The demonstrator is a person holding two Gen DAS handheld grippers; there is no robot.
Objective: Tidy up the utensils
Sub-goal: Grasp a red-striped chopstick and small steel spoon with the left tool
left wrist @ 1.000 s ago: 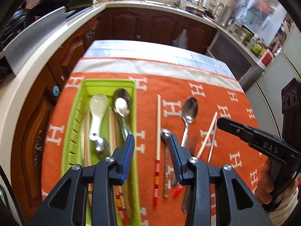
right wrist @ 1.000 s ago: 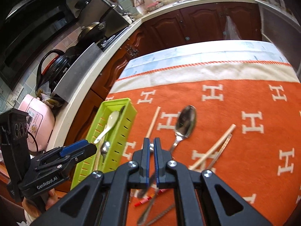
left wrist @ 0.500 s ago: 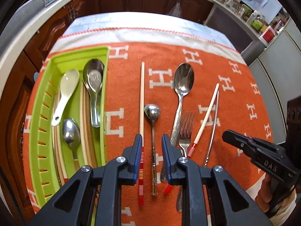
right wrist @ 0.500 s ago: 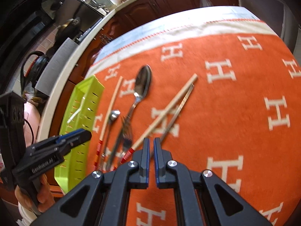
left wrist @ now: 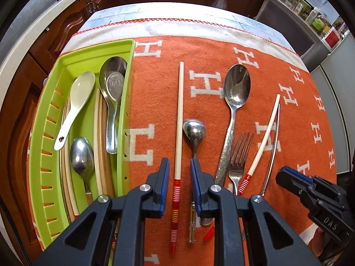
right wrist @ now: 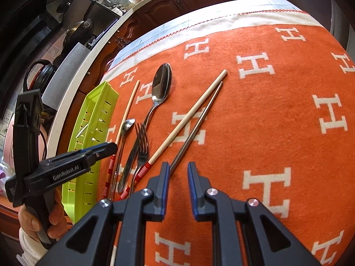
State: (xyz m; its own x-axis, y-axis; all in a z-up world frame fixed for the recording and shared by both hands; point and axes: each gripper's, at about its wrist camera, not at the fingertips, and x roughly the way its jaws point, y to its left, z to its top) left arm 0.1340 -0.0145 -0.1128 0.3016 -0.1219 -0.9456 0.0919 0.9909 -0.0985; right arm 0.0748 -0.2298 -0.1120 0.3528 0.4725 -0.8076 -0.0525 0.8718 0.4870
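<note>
An orange blanket point(left wrist: 159, 93) patterned with white H letters covers the surface. Left of the left gripper's point(left wrist: 179, 185) fingers sits a green utensil tray point(left wrist: 40, 119) holding spoons and chopsticks. A red-banded chopstick point(left wrist: 178, 119) runs between those fingers, which stand apart on either side and hold nothing. Just right of them lie a small spoon point(left wrist: 194, 130), a large spoon point(left wrist: 236, 88) and a fork point(left wrist: 238, 153). The right gripper point(right wrist: 178, 186) is parted and empty, a metal chopstick point(right wrist: 197, 124) ending by its left finger.
</note>
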